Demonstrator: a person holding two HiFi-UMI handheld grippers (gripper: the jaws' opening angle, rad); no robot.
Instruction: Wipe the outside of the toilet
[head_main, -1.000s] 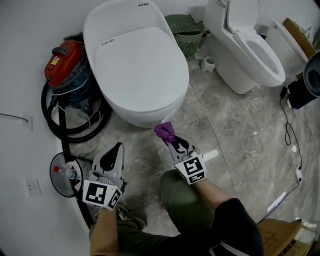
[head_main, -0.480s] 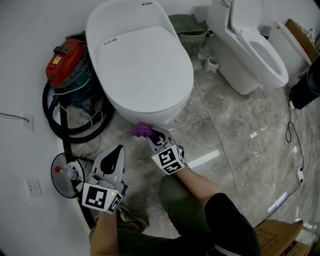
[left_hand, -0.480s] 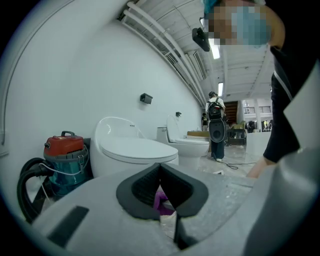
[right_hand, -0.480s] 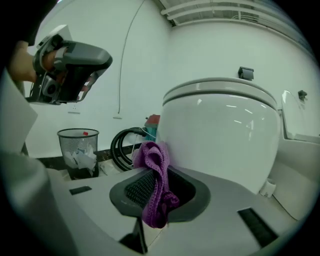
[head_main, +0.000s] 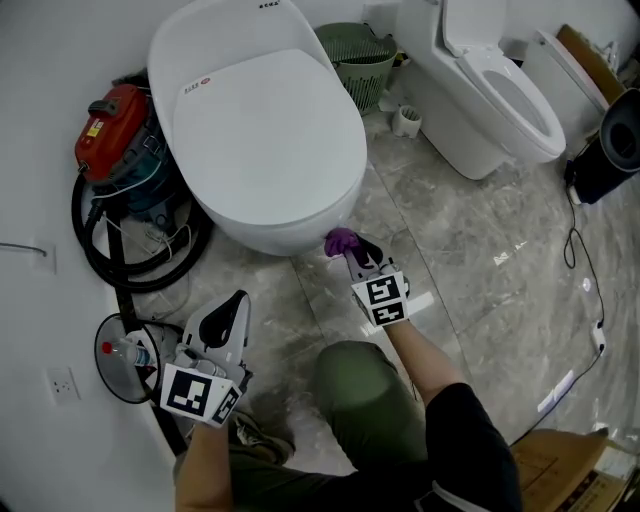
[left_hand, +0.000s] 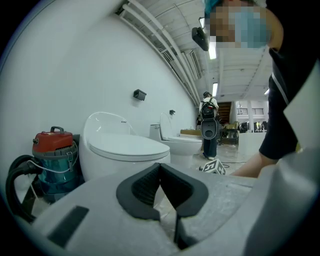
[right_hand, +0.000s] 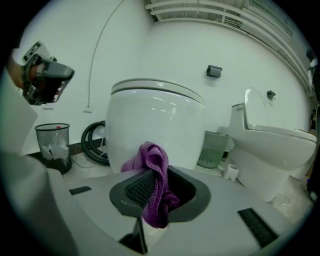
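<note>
A white egg-shaped toilet (head_main: 265, 135) with its lid down stands against the wall. My right gripper (head_main: 352, 247) is shut on a purple cloth (head_main: 341, 241), which it holds at the lower front right of the bowl (right_hand: 157, 127). The cloth (right_hand: 152, 180) hangs bunched between the jaws in the right gripper view. My left gripper (head_main: 228, 308) sits low at the left, away from the toilet, jaws together with nothing in them (left_hand: 161, 192).
A red vacuum cleaner (head_main: 112, 130) with a black hose (head_main: 120, 262) stands left of the toilet. A wire bin (head_main: 125, 355) is by my left gripper. A green basket (head_main: 357, 55), a second open toilet (head_main: 490, 90) and a black cable (head_main: 577, 250) lie to the right.
My right gripper has swept the purple cloth to the right along the bowl's lower front. My left gripper has stayed put.
</note>
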